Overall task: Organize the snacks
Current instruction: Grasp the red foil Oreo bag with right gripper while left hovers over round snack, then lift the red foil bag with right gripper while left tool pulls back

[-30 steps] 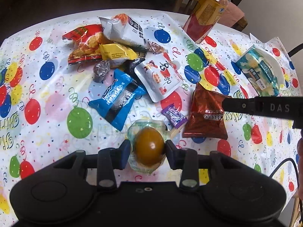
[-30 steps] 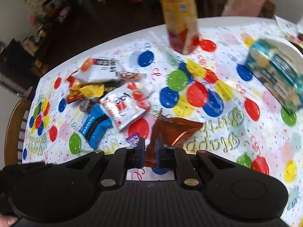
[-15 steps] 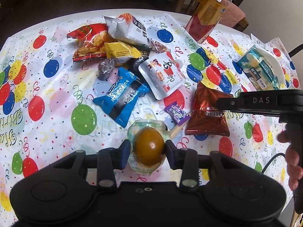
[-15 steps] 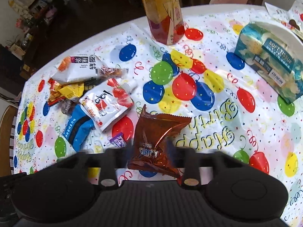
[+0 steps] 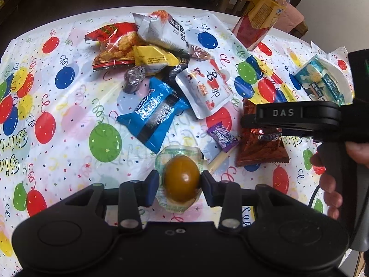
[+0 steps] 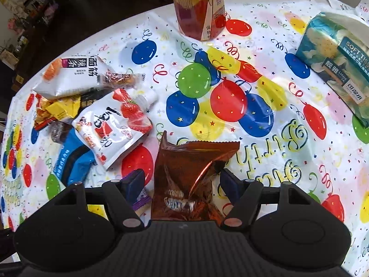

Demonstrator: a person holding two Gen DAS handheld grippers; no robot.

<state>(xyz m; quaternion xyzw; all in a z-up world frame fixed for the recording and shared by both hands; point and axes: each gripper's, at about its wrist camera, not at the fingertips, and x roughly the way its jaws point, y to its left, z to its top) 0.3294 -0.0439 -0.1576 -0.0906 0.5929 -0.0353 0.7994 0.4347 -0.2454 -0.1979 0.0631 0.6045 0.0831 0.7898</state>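
My left gripper (image 5: 181,181) is shut on a brown egg in clear wrap (image 5: 181,178), held just above the balloon-print tablecloth (image 5: 69,124). My right gripper (image 6: 182,183) stands open, its fingers on either side of a brown foil Oreo packet (image 6: 184,173) that lies flat on the cloth. In the left wrist view that packet (image 5: 260,152) lies under the right gripper's black body (image 5: 297,115). A pile of snacks lies beyond: a blue packet (image 5: 154,117), a white strawberry pouch (image 6: 110,124), a yellow packet (image 5: 154,57), a red chip bag (image 5: 113,43), a white packet (image 6: 73,76).
A small purple candy (image 5: 222,135) lies beside the Oreo packet. A tall drink bottle (image 6: 198,4) stands at the table's far edge. A tissue pack (image 6: 339,67) rests on a white plate (image 5: 336,69) at the right. A hand (image 5: 329,182) holds the right gripper's handle.
My right gripper has opened from nearly shut and come lower and closer over the Oreo packet. The left gripper has kept hold of the egg and barely moved.
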